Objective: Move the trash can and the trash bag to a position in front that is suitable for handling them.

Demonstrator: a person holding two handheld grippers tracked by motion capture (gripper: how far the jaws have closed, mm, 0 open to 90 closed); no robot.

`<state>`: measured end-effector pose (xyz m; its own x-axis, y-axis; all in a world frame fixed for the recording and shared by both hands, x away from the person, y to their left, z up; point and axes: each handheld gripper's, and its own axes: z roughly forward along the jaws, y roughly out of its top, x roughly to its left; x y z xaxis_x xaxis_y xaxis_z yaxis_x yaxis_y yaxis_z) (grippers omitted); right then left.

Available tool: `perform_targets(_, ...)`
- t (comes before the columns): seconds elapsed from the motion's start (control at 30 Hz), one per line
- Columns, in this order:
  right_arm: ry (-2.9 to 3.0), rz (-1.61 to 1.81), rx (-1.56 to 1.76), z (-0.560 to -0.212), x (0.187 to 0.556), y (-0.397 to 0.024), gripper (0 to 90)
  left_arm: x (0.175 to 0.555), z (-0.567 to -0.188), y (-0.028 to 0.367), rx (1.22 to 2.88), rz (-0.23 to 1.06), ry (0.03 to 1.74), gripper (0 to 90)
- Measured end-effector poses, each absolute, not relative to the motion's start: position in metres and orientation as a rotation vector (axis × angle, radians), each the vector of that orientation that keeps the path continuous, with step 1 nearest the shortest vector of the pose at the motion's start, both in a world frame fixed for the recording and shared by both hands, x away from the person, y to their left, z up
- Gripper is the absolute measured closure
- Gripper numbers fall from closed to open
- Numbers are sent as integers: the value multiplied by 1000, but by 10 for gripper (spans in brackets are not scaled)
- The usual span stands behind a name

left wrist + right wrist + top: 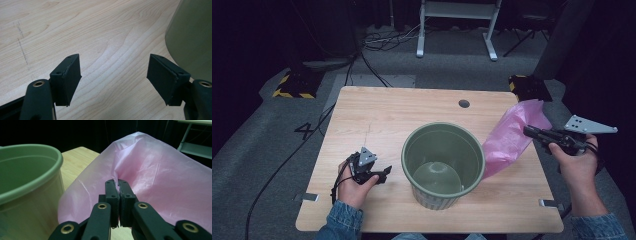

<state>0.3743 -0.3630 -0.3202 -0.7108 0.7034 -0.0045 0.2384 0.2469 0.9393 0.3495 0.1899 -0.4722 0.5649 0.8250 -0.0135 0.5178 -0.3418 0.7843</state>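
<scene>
Pink plastic bag (511,137): thin film, pinched between the pressed-together jaws of the right gripper (529,131), hanging from them to the table (377,115), against the green bin (443,165). Bin: upright, nothing inside, just beside the left gripper (384,175), jaws spread

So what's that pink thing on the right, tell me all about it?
It's a thin, translucent pink plastic bag, crinkled and limp. The right gripper has its jaws shut on a fold of the film and holds the bag up, so it hangs slanting toward the table, its lower end beside the green bin. Whether it touches the bin is unclear.
</scene>
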Motion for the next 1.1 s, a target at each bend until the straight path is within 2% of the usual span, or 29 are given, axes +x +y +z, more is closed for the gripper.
perform_targets(0.67,2047,1475,788,-251,342,-364,884,348,-472,190,2022,502,1073,272)
perform_targets(1.1,2044,1466,757,-215,329,-361,884,342,-457,192,2006,510,1041,270)
